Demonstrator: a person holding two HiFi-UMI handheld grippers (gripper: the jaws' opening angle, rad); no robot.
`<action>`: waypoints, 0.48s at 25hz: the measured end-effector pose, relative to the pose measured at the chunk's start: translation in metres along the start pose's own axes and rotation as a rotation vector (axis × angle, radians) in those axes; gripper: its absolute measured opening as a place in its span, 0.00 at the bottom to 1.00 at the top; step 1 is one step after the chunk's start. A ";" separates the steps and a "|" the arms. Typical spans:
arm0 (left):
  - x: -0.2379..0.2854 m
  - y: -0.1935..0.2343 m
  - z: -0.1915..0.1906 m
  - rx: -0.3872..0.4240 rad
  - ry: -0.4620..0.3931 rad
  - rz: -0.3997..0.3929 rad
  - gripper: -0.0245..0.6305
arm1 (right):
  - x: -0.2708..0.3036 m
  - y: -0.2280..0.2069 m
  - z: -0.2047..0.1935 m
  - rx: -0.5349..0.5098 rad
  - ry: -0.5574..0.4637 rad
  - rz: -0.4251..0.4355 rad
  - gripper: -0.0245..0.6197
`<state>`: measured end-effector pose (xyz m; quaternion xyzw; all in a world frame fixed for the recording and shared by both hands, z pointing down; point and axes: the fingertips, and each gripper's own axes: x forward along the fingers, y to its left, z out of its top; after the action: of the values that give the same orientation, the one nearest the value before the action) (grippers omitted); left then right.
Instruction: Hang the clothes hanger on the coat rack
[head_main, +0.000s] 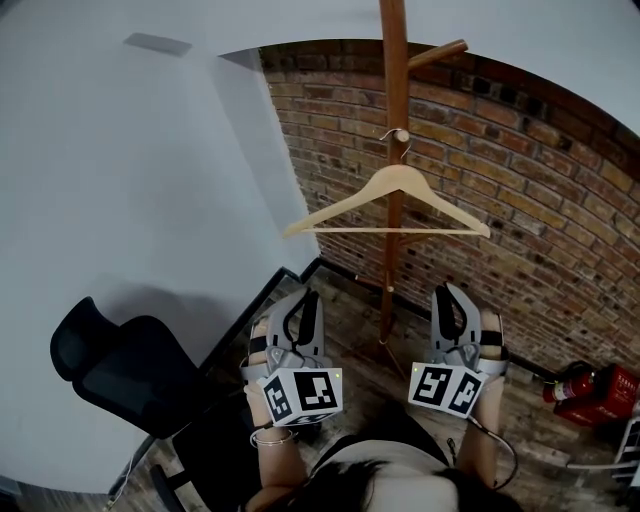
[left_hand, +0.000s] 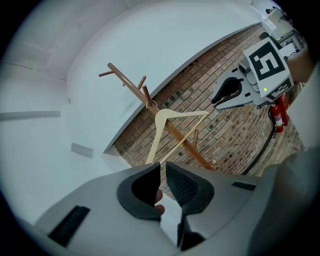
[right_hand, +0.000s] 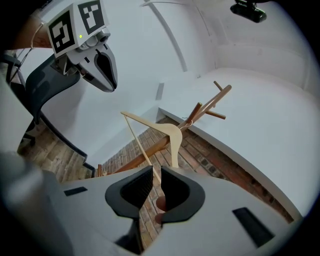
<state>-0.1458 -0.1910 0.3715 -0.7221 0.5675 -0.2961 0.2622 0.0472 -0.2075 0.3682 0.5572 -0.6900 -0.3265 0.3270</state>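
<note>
A pale wooden clothes hanger (head_main: 390, 190) hangs by its metal hook from a peg on the brown wooden coat rack (head_main: 396, 80), level and free of both grippers. It also shows in the left gripper view as the hanger (left_hand: 161, 125) and in the right gripper view as the hanger (right_hand: 172, 134). My left gripper (head_main: 296, 297) and right gripper (head_main: 451, 292) are held low, near the person's body, below the hanger and on either side of the rack's pole. Both point up toward it. The left gripper (left_hand: 162, 171) and right gripper (right_hand: 156, 176) have their jaws close together with nothing between them.
A brick wall (head_main: 520, 190) stands behind the rack and a white wall (head_main: 120, 200) is to the left. A black office chair (head_main: 130, 370) sits at lower left. Red fire extinguishers (head_main: 590, 388) lie on the wooden floor at lower right.
</note>
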 end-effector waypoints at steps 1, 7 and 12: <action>-0.003 0.000 -0.001 0.000 -0.003 -0.003 0.11 | -0.003 0.001 0.002 0.002 0.002 -0.001 0.15; -0.023 0.000 -0.006 -0.008 -0.021 -0.017 0.08 | -0.023 0.010 0.011 0.001 0.020 -0.010 0.13; -0.038 -0.004 -0.010 -0.014 -0.024 -0.034 0.07 | -0.038 0.016 0.018 0.023 0.026 -0.016 0.12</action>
<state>-0.1570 -0.1538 0.3764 -0.7371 0.5538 -0.2878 0.2590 0.0297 -0.1657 0.3677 0.5708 -0.6848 -0.3138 0.3269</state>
